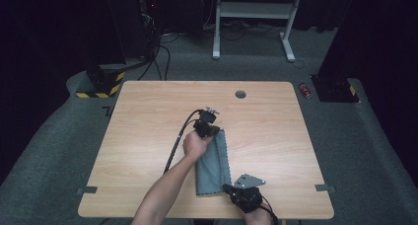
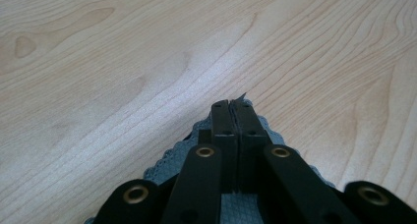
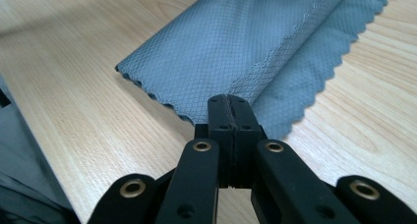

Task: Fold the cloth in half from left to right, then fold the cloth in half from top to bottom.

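Black jaws of the left gripper meet tightly over a scalloped corner of a grey microfibre cloth, low in the centre of its own view; a sliver of fabric pokes out above the tips. The right gripper likewise pinches the cloth's near edge, where the fabric lies folded over itself, though how many layers it grips is hard to tell. From above, the cloth stretches as a narrow strip, just below centre frame, between the left gripper and the right gripper at the bottom edge. It rests on a pale wooden table with a round cable hole near its upper edge.
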`<state>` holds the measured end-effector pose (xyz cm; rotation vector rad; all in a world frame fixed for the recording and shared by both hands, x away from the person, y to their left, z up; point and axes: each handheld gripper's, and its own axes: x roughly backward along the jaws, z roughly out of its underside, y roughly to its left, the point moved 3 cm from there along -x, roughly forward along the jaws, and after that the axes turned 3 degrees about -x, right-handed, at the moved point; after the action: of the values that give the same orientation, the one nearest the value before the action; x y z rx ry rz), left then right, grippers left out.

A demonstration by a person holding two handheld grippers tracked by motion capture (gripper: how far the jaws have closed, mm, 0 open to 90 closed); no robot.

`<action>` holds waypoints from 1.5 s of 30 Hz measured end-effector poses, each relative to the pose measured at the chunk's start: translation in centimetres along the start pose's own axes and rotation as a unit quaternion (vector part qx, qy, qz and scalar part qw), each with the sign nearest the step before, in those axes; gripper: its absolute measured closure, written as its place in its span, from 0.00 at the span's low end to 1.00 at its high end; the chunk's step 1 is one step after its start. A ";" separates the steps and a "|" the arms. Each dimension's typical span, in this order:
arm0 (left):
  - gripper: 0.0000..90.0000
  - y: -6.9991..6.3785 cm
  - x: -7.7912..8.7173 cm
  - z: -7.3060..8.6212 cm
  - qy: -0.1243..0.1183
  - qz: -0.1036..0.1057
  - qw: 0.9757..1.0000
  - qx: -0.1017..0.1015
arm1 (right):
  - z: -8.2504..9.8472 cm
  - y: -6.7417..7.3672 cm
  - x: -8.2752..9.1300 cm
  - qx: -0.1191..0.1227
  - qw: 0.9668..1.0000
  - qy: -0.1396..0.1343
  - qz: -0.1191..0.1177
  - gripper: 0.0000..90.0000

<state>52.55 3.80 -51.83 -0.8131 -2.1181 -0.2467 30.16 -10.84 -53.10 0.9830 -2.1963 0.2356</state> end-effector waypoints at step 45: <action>0.43 -4.5 9.8 12.5 -0.026 -0.033 0.999 -0.029 | -2.8 -3.9 -3.2 0.035 0.998 0.044 0.036 0.83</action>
<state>37.38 10.31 -51.82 -0.7916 -2.1984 -0.3257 35.91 -10.53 -53.60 0.9143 -2.1580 0.3848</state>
